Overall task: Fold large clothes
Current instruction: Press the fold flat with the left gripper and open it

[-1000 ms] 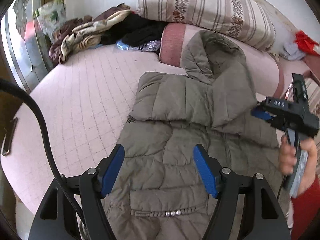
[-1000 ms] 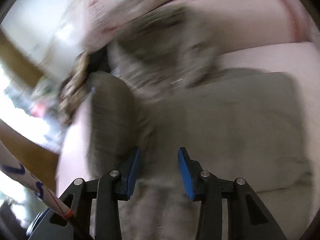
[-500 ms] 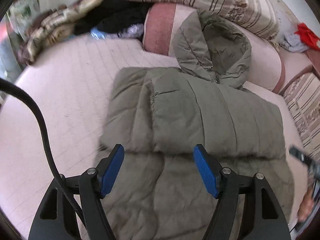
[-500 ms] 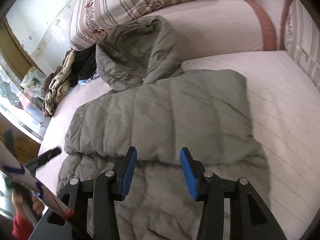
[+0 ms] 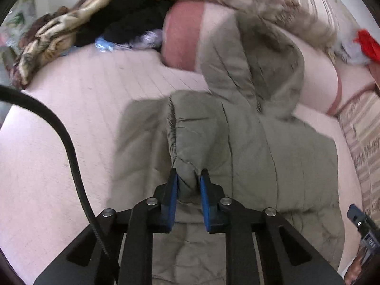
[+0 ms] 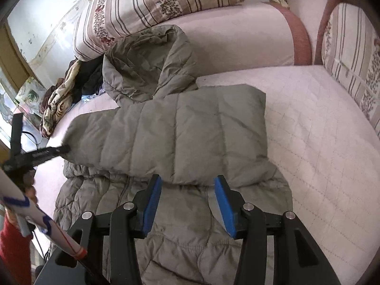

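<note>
A large olive-grey puffer jacket point(image 5: 273, 156) lies on the pink quilted bed, sleeves folded across its chest, its hood point(image 5: 256, 66) resting against a bolster. My left gripper point(image 5: 187, 185) is shut on the cuff end of the folded sleeve. In the right wrist view the jacket point(image 6: 180, 130) fills the middle; my right gripper point(image 6: 188, 190) is open and empty, just above the lower edge of the folded sleeve. The left gripper point(image 6: 64, 149) shows there at the sleeve's left end.
A pink bolster point(image 6: 237, 38) and striped floral cushions point(image 6: 156, 2) line the back and right of the bed point(image 6: 320, 128). A pile of dark and patterned clothes point(image 5: 78, 28) lies at the back left. A black cable point(image 5: 68, 137) hangs by the left gripper.
My left gripper has moved in to the sleeve's cuff end and shut on it. My right gripper has come nearer the jacket and stays open.
</note>
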A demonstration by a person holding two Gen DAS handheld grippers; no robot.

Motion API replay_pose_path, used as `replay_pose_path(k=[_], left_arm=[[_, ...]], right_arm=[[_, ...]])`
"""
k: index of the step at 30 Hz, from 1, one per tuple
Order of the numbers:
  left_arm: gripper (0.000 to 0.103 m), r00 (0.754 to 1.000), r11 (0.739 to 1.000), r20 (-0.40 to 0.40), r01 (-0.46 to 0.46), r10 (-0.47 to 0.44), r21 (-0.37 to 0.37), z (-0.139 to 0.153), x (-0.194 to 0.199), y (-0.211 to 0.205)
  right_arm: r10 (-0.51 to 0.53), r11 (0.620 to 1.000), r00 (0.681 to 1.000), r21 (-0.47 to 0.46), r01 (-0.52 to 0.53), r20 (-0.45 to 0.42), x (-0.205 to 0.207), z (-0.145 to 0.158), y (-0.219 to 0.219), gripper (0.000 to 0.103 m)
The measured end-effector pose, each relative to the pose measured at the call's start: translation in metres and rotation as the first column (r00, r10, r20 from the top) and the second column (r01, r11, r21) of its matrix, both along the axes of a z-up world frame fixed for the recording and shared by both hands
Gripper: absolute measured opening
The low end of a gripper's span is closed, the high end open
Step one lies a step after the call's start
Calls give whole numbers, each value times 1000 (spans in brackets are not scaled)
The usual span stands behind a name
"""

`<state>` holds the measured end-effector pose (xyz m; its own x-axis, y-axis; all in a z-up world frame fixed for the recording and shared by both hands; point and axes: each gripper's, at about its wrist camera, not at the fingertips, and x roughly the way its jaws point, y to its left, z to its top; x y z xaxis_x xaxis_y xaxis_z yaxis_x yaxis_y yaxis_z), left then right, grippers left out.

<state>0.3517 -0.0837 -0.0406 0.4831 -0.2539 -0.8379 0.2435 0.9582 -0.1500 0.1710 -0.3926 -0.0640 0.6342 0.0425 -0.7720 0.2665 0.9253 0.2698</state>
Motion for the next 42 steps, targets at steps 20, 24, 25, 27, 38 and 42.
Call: replay_pose_path(k=[20, 24, 25, 27, 38, 42], left_arm=[[34, 998, 982, 23, -66, 63, 175, -31, -7, -6], [47, 995, 978, 93, -52, 34, 204, -7, -44, 4], [48, 994, 976, 103, -58, 37, 210, -4, -51, 5], [49, 993, 974, 116, -63, 38, 219, 1, -70, 13], [53, 987, 956, 160, -80, 35, 282, -8, -131, 25], [56, 983, 952, 182, -70, 16, 297, -16, -133, 25]], right_arm=[[-98, 986, 982, -149, 74, -160, 69, -51, 1, 64], [-99, 969, 985, -240, 64, -138, 44, -32, 16, 65], [-98, 962, 986, -267, 59, -137, 39, -29, 20, 65], [-88, 946, 988, -320, 43, -128, 26, -20, 30, 64], [-24, 888, 993, -459, -31, -113, 8, 16, 84, 68], [4, 870, 993, -490, -61, -116, 16, 21, 107, 70]])
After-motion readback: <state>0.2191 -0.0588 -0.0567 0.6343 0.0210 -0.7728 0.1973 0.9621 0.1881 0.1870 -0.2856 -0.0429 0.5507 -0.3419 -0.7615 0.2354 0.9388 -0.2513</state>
